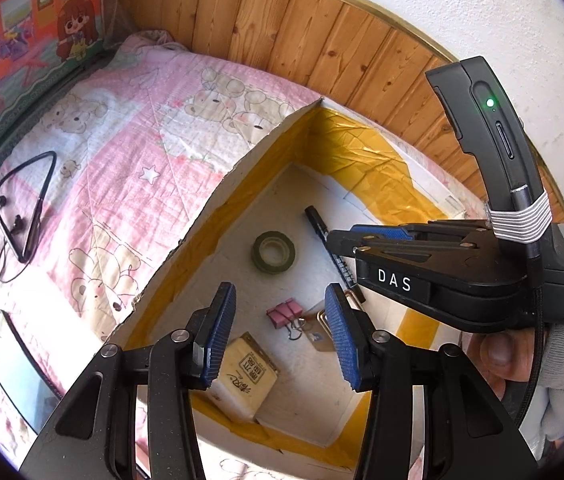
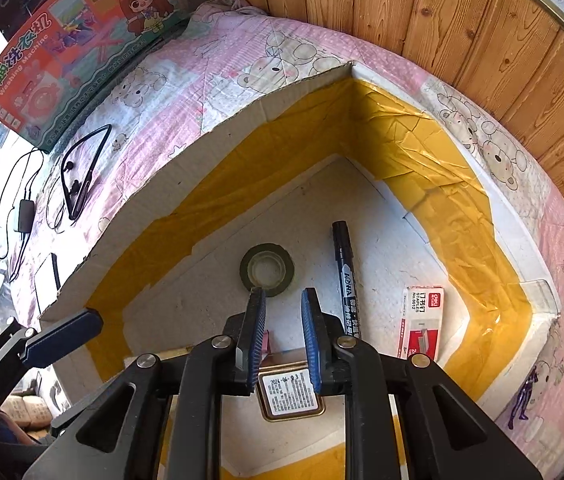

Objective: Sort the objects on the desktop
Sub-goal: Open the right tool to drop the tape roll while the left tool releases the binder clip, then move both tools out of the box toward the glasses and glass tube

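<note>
A white foam box (image 1: 210, 208) lined with yellow tape lies on the bed; it also shows in the right wrist view (image 2: 242, 116). Inside lie a tape roll (image 1: 273, 251) (image 2: 267, 269), a black marker (image 2: 345, 276) (image 1: 316, 220), a pink binder clip (image 1: 285, 312), a tan packet (image 1: 248, 376), a red staples box (image 2: 421, 320) and a gold-rimmed tin (image 2: 289, 394). My left gripper (image 1: 280, 332) is open and empty above the box. My right gripper (image 2: 282, 336) (image 1: 345, 242) is open a little and empty, above the tin.
Neckband earphones (image 1: 22, 208) (image 2: 82, 176) and a phone (image 1: 14, 364) lie on the pink bear-print blanket left of the box. A toy washing-machine carton (image 2: 70, 44) (image 1: 22, 32) stands at the back left. Wooden panelling (image 1: 282, 28) runs behind the bed.
</note>
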`<state>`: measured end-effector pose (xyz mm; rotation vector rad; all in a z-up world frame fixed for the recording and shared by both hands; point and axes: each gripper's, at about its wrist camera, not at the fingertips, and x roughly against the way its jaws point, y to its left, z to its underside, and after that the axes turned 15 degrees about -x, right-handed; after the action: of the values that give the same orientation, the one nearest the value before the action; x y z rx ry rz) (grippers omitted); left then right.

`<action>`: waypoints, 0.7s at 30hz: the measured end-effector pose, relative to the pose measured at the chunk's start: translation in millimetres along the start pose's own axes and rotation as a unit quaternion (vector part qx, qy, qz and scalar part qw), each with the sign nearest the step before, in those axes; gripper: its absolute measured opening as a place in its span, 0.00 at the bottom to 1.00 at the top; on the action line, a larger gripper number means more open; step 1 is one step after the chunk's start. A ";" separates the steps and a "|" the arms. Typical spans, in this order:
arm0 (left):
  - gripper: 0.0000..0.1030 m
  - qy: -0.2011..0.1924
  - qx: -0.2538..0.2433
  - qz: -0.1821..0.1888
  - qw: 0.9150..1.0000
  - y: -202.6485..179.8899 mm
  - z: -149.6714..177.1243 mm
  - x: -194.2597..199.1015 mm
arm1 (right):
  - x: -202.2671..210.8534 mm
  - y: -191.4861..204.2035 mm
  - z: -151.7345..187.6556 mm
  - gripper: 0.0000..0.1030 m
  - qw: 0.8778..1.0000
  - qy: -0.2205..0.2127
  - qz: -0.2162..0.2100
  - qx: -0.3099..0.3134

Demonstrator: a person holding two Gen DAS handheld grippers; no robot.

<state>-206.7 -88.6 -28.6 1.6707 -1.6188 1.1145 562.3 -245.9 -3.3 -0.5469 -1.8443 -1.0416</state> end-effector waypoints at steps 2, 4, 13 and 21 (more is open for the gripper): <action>0.48 -0.003 -0.004 -0.004 1.000 -2.2 1.3 4.4 | 4.8 -1.2 3.8 0.20 1.000 -0.002 0.002 0.001; 0.48 -0.006 -0.007 -0.005 1.000 -5.0 1.9 8.9 | 10.6 -2.7 8.1 0.21 1.000 -0.005 0.003 0.002; 0.48 -0.016 -0.024 -0.015 0.999 -17.3 7.6 25.0 | 37.0 -14.3 32.7 0.27 1.000 -0.021 0.008 0.009; 0.48 -0.024 -0.029 -0.024 0.999 -23.8 13.1 38.9 | 58.1 -13.4 56.2 0.29 0.997 -0.048 0.036 0.046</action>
<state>-183.8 -117.0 1.7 1.7026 -1.6171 1.0018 496.7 -209.4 29.4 -0.6124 -1.9308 -0.8915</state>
